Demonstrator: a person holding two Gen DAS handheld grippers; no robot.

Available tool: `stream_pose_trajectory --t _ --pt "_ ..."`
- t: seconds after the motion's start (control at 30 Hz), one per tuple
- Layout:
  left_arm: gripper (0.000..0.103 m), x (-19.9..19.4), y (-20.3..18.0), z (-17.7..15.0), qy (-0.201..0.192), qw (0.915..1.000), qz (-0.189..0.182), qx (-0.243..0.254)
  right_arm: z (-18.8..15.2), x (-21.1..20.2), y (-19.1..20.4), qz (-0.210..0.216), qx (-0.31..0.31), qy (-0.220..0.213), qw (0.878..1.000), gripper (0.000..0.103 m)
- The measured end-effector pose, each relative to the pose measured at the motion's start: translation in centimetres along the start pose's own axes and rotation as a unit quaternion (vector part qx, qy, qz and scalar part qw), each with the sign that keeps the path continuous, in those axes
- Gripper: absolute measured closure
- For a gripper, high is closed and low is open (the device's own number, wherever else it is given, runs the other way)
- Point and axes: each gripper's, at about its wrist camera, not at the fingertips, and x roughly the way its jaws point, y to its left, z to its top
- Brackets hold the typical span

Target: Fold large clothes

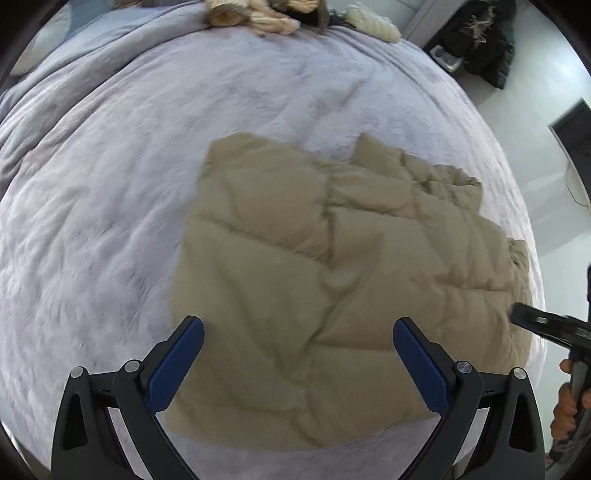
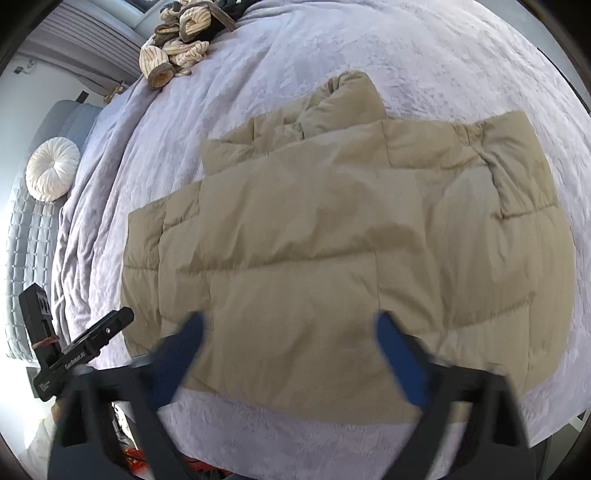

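A tan quilted puffer jacket (image 1: 332, 280) lies flat and partly folded on a lilac fuzzy blanket (image 1: 110, 206) that covers the bed. My left gripper (image 1: 297, 328) hovers over the jacket's near edge, open, with nothing between its blue pads (image 1: 173, 365). In the right wrist view the same jacket (image 2: 332, 229) spreads wide, one sleeve folded across it. My right gripper (image 2: 290, 325) is blurred above the jacket's near hem, its jaws apart and empty. Each gripper also shows in the other's view: the right gripper (image 1: 546, 325) at the edge, the left gripper (image 2: 92, 339) at lower left.
A heap of striped knit clothes (image 2: 177, 48) sits at the bed's far edge, also seen as knitwear (image 1: 258, 14). A round white cushion (image 2: 53, 173) rests on a grey quilted bench. A dark coat (image 1: 480, 40) hangs by the wall. Pale floor (image 1: 546, 147) lies beyond the bed.
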Motion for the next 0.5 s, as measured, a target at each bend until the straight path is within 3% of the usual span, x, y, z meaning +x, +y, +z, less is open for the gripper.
stream_pose_trajectory --t 0.03,0.07,0.33,0.5 --pt "0.000 0.2 -0.4 0.3 -0.005 1.0000 -0.001 0.007 0.1 0.2 0.1 -0.002 0.000 0.002 1.000 0.078" --pt "0.000 0.4 -0.8 0.6 -0.010 0.9999 -0.003 0.011 0.4 0.5 0.1 0.001 0.001 0.001 1.000 0.082" --pt "0.000 2.5 1.0 2.4 -0.018 0.9994 0.020 -0.022 1.9 3.2 2.2 0.021 -0.034 0.003 0.999 0.082" --pt "0.000 2.6 4.1 2.7 -0.019 0.9985 0.010 -0.049 1.9 7.6 1.9 -0.003 -0.037 0.030 0.999 0.082"
